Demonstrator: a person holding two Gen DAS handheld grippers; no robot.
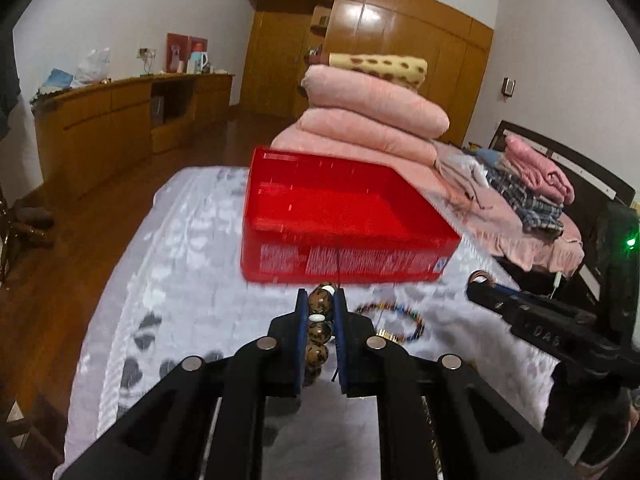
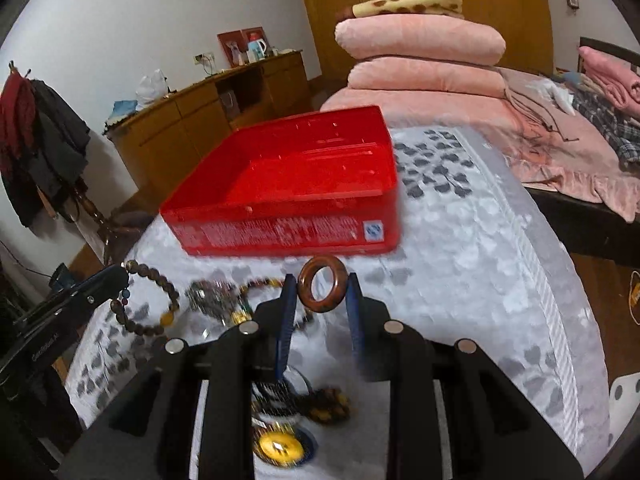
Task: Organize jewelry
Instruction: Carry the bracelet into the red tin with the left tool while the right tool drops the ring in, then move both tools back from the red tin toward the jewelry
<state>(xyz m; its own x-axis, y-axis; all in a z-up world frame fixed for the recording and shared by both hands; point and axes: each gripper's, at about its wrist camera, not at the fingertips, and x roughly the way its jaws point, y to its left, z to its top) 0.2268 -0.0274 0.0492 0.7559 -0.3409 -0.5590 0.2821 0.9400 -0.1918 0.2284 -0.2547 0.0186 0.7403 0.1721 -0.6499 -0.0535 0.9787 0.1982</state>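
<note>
A red open box sits on the white patterned cloth, empty as far as I see; it also shows in the right wrist view. My left gripper is shut on a brown bead bracelet just in front of the box's near wall; the bracelet hangs from it in the right wrist view. My right gripper is shut on a brown ring, close to the box's near wall. More jewelry lies on the cloth: a multicoloured bead bracelet and a tangled pile.
A gold coin pendant and dark beads lie under my right gripper. Folded pink blankets are stacked behind the box. Clothes lie on the bed to the right. A wooden sideboard stands left.
</note>
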